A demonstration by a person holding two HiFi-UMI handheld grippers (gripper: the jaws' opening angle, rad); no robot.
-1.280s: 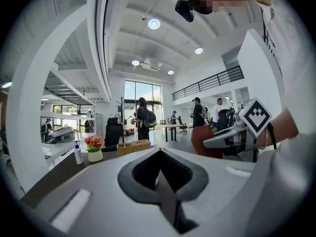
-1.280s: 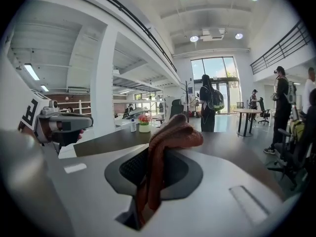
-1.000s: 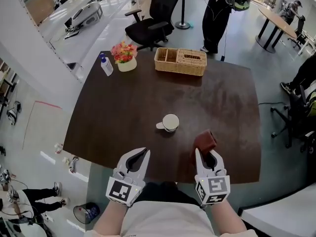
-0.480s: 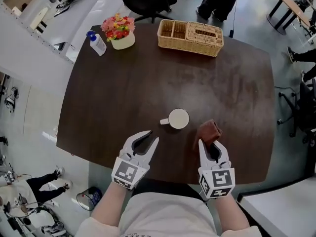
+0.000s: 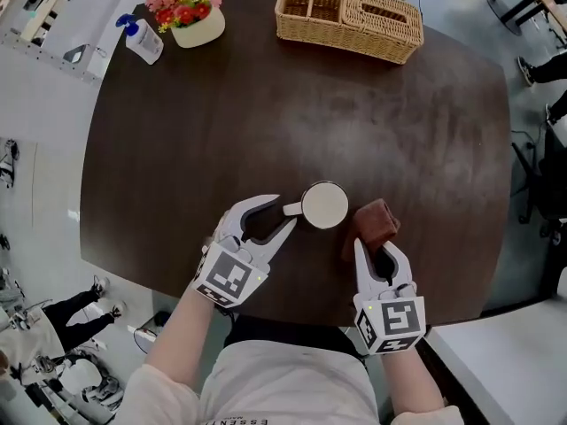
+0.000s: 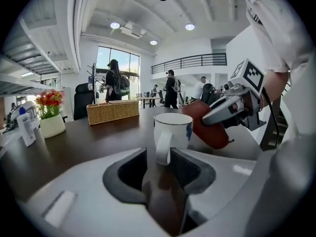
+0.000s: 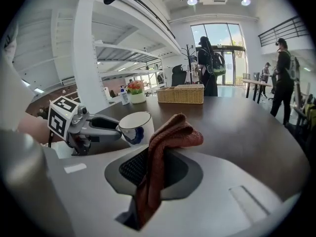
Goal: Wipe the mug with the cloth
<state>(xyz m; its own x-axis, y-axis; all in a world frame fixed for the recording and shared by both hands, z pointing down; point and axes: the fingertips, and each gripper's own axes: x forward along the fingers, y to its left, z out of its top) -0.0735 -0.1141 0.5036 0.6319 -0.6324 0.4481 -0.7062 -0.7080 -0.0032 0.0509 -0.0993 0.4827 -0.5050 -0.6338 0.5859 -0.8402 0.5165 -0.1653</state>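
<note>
A white mug stands upright on the dark table, its handle pointing left. My left gripper is open, with the handle between its jaw tips and a small gap still showing beside it. The mug fills the middle of the left gripper view. My right gripper is shut on a reddish-brown cloth, which hangs bunched from its jaws just right of the mug. In the right gripper view the cloth stands up between the jaws, and the mug sits just beyond it on the left.
A wicker basket stands at the table's far side. At the far left corner are a pot of flowers and a pump bottle. The table's near edge runs just under both grippers. People and office chairs are beyond the table.
My left gripper has moved forward and right until its jaws reach around the mug's handle. The right gripper has kept the cloth and stays beside the mug.
</note>
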